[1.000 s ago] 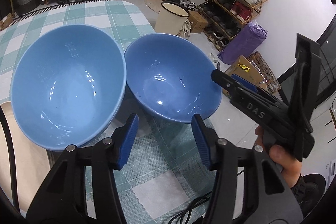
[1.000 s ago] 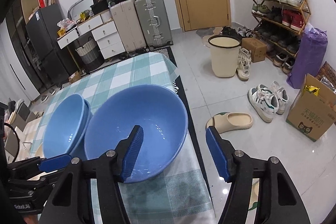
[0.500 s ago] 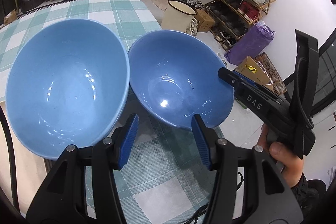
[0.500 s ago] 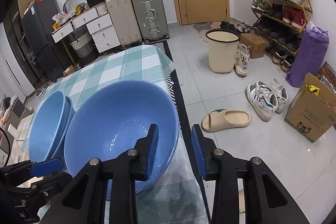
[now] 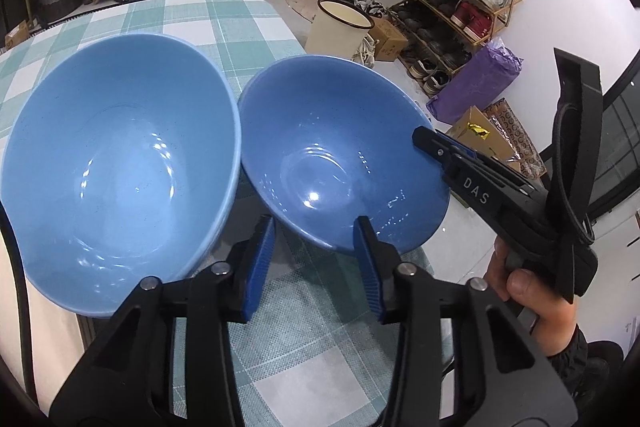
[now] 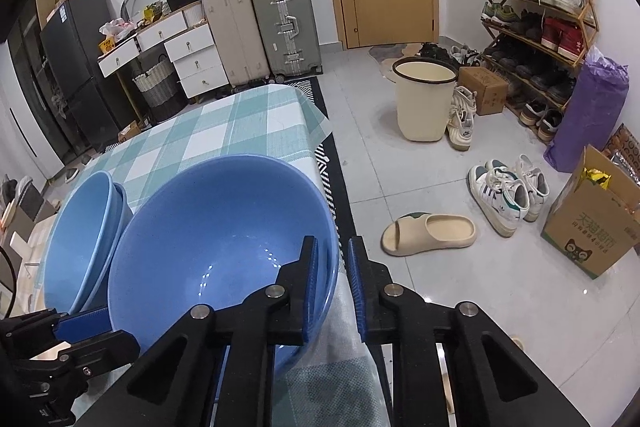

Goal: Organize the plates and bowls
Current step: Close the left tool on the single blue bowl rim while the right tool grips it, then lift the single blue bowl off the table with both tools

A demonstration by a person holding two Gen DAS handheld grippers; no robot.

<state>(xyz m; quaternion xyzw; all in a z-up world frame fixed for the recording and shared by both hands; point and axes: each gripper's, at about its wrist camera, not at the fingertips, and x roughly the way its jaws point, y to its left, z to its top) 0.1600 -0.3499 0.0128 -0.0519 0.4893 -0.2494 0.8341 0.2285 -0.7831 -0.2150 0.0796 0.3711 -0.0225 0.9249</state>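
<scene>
Two blue bowls are on the checked tablecloth [image 5: 240, 15]. The darker blue bowl [image 5: 340, 155] is on the right, also in the right wrist view [image 6: 224, 227]. My right gripper [image 6: 334, 287] is shut on its right rim, one finger inside and one outside; it also shows in the left wrist view [image 5: 440, 147]. The lighter blue bowl [image 5: 116, 163] sits to the left and looks like a stack of two in the right wrist view [image 6: 80, 223]. My left gripper [image 5: 314, 263] is open and empty, just in front of the gap between the bowls.
The table's right edge [image 6: 320, 131] drops to a tiled floor. There stand a cream bin [image 6: 424, 99], shoes and a slipper [image 6: 428, 233], a cardboard box [image 6: 592, 223], a purple bag [image 6: 592, 107] and a shoe rack [image 6: 536, 11]. Suitcases [image 6: 280, 27] stand at the back.
My right gripper has closed from wide open onto the right rim of the darker bowl. The left gripper has edged closer to the bowls and stays open.
</scene>
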